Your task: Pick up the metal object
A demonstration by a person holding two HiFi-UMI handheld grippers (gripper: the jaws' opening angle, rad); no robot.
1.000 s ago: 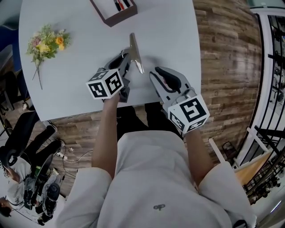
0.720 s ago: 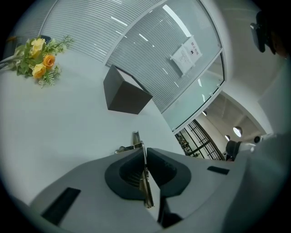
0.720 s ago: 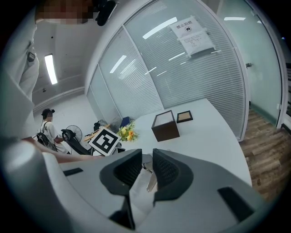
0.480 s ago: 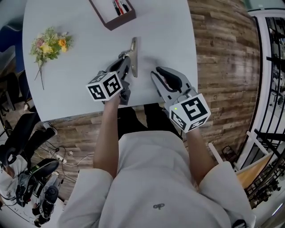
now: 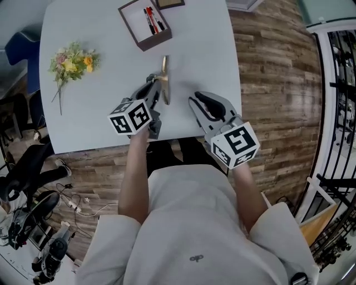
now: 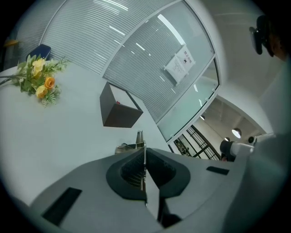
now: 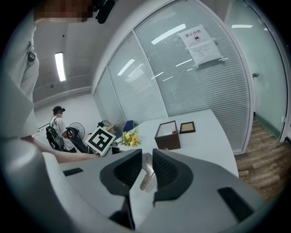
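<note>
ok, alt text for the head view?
From above: the left gripper is shut on a flat brass-coloured metal bar over a pale grey table, the open right gripper empty beside it. A small bunch of flowers and a brown tray of pens lie farther back.

You had one table (image 5: 100, 111) before you, and on it one metal object (image 5: 165, 78), one bunch of flowers (image 5: 72, 61), one brown box (image 5: 157, 40) and one small frame (image 5: 169, 3) at the far edge. In the box you could count at least two pens (image 5: 148, 12), one red and one black. You held two grippers: one left gripper (image 5: 158, 84) and one right gripper (image 5: 196, 99). One other person (image 7: 58, 123) stood beyond the table.
</note>
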